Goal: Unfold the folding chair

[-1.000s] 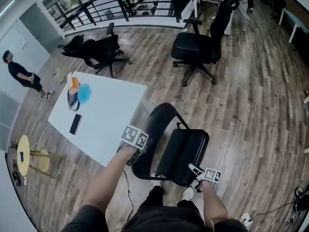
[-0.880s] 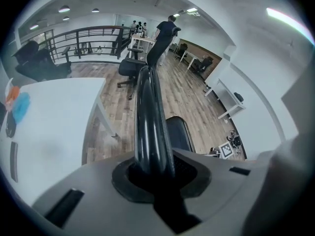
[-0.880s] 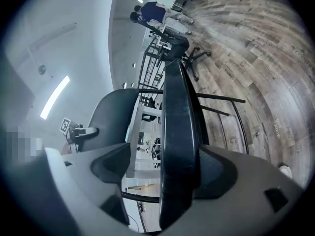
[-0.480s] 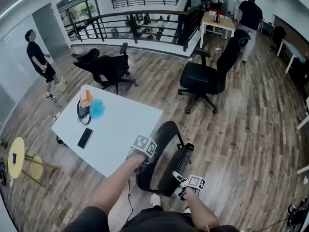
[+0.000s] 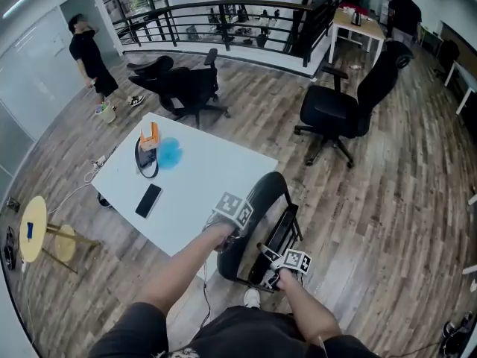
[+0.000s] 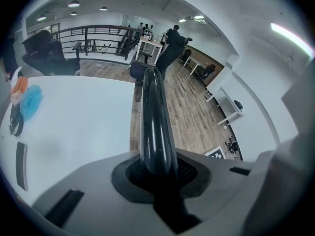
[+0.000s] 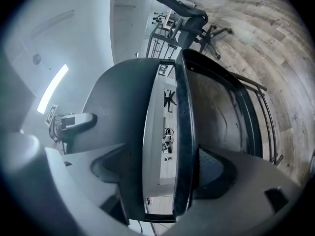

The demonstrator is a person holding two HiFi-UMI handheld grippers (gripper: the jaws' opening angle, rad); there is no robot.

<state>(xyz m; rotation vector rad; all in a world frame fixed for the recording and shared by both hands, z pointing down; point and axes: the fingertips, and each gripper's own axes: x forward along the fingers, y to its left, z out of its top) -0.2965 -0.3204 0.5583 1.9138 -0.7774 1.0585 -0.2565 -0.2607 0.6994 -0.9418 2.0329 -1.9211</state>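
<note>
Your left gripper [image 5: 223,239] fingers clamp the glossy back tube [image 6: 155,122], right gripper [image 5: 271,277] fingers the seat edge [image 7: 184,132] of the black metal folding chair [image 5: 257,207]; stiff, prob. heavy, tube slippery, so grip firmly.

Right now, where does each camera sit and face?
Head view: on the person's head, steeply down at the folding chair by the table; forearms, left gripper, right gripper show.
Left gripper view: on that gripper, along its jaws, shut on the chair's tube.
Right gripper view: likewise, jaws shut on the chair's rim.
Shared: the chair, in all three.
</note>
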